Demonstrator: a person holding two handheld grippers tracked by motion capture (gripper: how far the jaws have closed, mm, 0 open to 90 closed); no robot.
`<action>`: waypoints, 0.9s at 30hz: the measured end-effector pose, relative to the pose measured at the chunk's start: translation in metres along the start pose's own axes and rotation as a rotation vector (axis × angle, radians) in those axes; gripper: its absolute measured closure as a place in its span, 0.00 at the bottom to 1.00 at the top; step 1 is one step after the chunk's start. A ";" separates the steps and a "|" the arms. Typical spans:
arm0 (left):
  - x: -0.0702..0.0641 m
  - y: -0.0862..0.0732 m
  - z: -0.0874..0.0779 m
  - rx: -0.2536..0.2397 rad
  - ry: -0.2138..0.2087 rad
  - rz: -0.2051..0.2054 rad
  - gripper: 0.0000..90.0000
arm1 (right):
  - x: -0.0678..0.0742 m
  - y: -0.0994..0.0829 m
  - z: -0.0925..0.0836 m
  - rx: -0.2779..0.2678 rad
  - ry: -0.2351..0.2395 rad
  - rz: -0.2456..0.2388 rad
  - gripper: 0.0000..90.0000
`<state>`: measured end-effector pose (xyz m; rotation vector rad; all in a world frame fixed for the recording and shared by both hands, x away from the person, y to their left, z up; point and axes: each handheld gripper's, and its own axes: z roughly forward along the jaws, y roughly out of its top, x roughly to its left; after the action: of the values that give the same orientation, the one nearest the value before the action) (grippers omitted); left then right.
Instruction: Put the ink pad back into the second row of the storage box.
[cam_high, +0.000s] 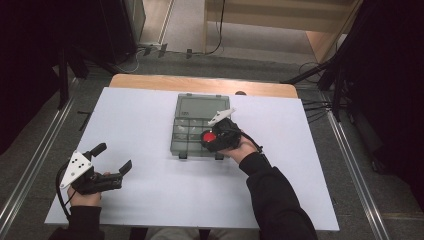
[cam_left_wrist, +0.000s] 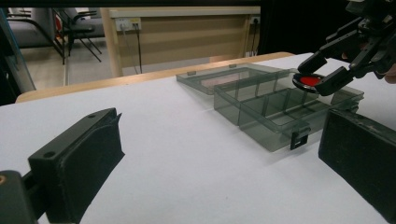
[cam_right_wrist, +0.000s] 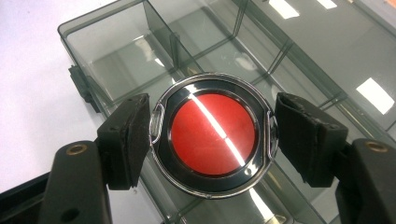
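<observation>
At the near left of the white table (cam_high: 150, 200), the left gripper (cam_high: 116, 161) rests with its jaws spread wide, nothing between them. Farther in, the right gripper (cam_right_wrist: 212, 135) is clamped on a round red disc with a black-and-chrome rim (cam_right_wrist: 212, 133), held just above the compartments of an open smoky-grey plastic organiser box (cam_high: 190, 131), its lid (cam_high: 200, 106) lying flat beyond.
</observation>
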<state>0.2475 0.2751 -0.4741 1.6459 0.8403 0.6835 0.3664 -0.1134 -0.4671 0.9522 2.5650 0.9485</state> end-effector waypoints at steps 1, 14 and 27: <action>0.000 0.000 0.000 0.001 -0.002 0.000 0.00 | 0.000 0.000 0.000 0.003 -0.002 0.002 0.34; 0.000 0.000 0.000 0.000 -0.003 0.000 0.00 | 0.002 0.000 0.002 0.008 0.003 0.026 0.15; 0.000 0.000 0.000 0.001 -0.001 -0.001 0.00 | -0.004 -0.006 -0.024 -0.066 -0.066 0.067 0.00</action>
<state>0.2473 0.2754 -0.4740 1.6465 0.8406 0.6820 0.3567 -0.1310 -0.4528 1.0385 2.4462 0.9952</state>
